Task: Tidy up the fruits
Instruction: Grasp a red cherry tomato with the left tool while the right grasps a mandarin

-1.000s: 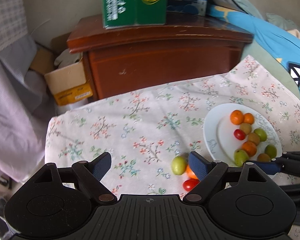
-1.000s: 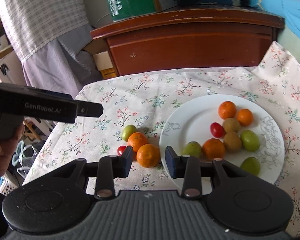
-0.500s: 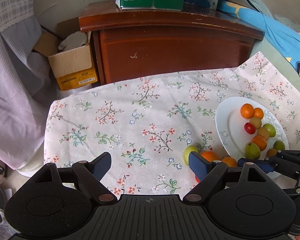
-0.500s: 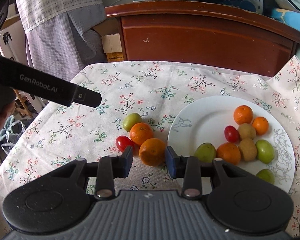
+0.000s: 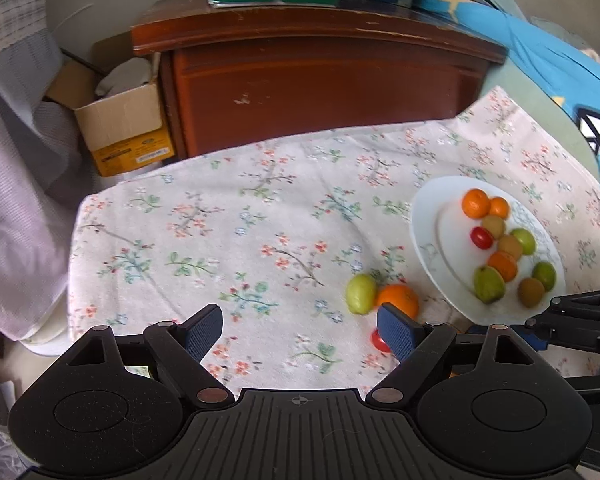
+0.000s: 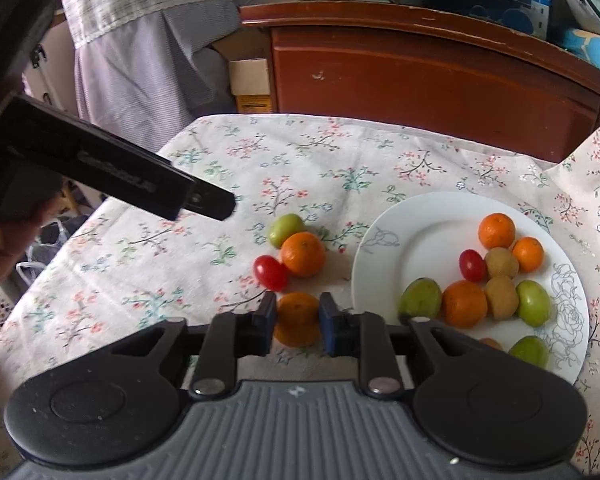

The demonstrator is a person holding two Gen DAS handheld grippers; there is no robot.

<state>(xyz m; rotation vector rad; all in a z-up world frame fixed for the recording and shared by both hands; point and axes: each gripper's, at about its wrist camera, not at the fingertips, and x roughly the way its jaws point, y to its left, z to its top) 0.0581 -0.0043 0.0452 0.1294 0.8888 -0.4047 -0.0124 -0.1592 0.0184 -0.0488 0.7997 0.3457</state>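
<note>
Orange mandarin (image 6: 298, 318) sits pinched in my right claw (image 6: 298, 316); I should lift gently toward the plate (image 6: 416, 240), left claw (image 5: 300, 330) spread wide.

Soft, even daylight fills both views, bright on the floral cloth (image 5: 260, 240) and brightest on the white plate (image 6: 420, 240), which is close to washing out but carries no hard glare. Shadows are faint and short: a dim smudge under the loose fruit (image 6: 302, 254) on the cloth, a darker band beneath the wooden cabinet (image 5: 320, 92). The fisheye lenses bow straight edges strongly toward the borders, and black vignetting cuts the corners. The left wrist view is slightly smeared, the printed flowers soft; the right wrist view is crisper, though blur softens the lettering on the black bar (image 6: 120, 176) at left.
</note>
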